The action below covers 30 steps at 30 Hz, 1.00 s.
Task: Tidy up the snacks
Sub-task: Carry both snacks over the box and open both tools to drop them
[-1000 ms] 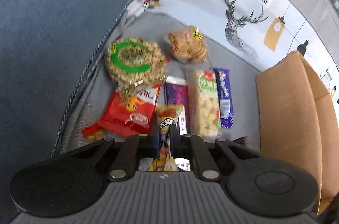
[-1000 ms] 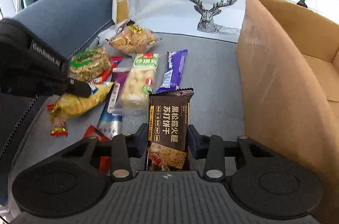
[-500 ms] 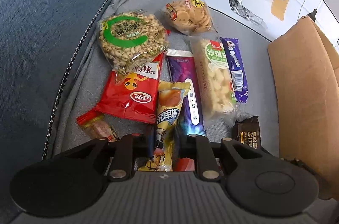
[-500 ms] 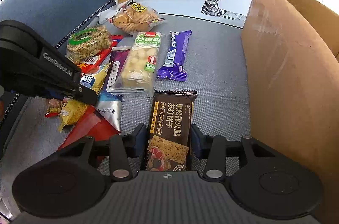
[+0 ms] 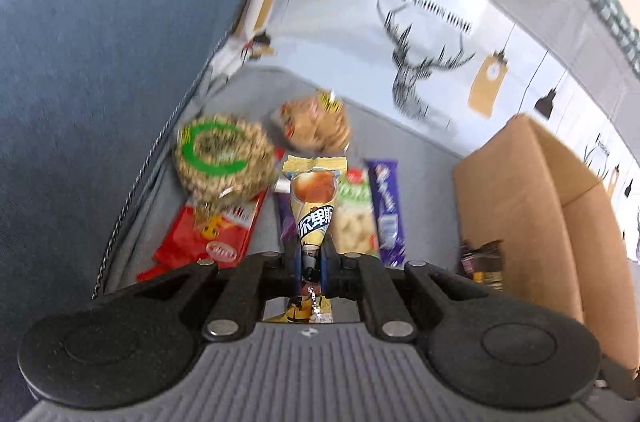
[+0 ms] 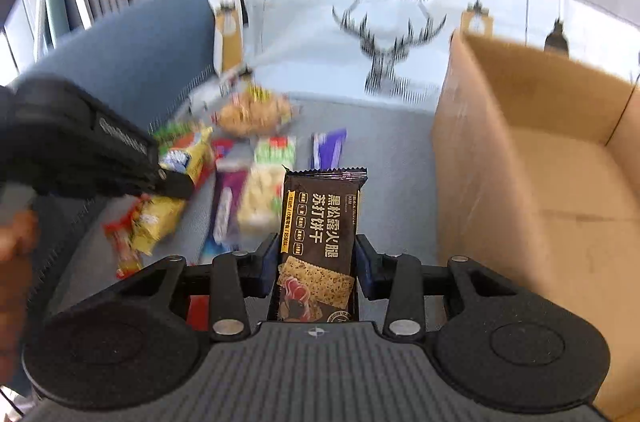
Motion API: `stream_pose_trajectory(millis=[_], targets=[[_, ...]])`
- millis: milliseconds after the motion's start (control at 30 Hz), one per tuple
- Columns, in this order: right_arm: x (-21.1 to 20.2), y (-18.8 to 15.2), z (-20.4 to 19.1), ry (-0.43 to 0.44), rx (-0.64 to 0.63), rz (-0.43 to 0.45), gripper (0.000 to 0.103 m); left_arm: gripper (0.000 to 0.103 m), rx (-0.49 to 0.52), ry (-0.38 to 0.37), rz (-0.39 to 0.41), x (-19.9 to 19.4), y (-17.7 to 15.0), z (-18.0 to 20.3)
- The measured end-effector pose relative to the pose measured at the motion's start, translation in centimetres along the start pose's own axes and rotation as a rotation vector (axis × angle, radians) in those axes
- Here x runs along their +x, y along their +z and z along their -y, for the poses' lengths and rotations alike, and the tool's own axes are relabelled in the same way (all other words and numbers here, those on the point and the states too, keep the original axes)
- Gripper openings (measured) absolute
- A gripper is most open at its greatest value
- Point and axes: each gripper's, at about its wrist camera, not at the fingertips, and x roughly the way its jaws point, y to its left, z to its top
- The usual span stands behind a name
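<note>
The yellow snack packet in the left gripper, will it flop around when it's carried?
Probably some: the yellow snack packet is pinched near one end by the left gripper, leaving most unsupported. It stands out fairly straight, so likely light. Its glossy film may slip.

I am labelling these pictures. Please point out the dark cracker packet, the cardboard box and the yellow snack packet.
dark cracker packet [image 6: 320, 222], right wrist view, on its printed front.
cardboard box [image 6: 472, 190], right wrist view, on its near outer wall.
yellow snack packet [image 5: 314, 206], left wrist view, on its upper front.

Grey sofa seat [image 5: 248, 90] bears snack packets [image 5: 212, 234] and cardboard box [image 5: 520, 206]
</note>
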Motion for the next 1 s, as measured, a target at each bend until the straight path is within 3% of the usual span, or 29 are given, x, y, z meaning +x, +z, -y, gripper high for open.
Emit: stream_pose_trajectory(millis=[300,467,733,1000], targets=[[-6.8,5.5,4.0,0.025,0.054,0.163,0.041,0.008,0.02,-0.035,0.154,-2.7,0.6,3.9],[-8.3,8.0,8.1,-0.03,0.111,0.246,0.041,0.008,0.072,-0.072,0.242,-3.8,0.3,7.5],[-8.3,6.4,15.1,-0.134,0.145,0.288,0.041,0.008,0.168,-0.162,0.348,-4.6,-0.7,14.0],[-8.7,4.9,19.4,-0.199,0.151,0.287,0.041,0.008,0.304,-0.272,0.353,-3.5,-3.5,20.7]])
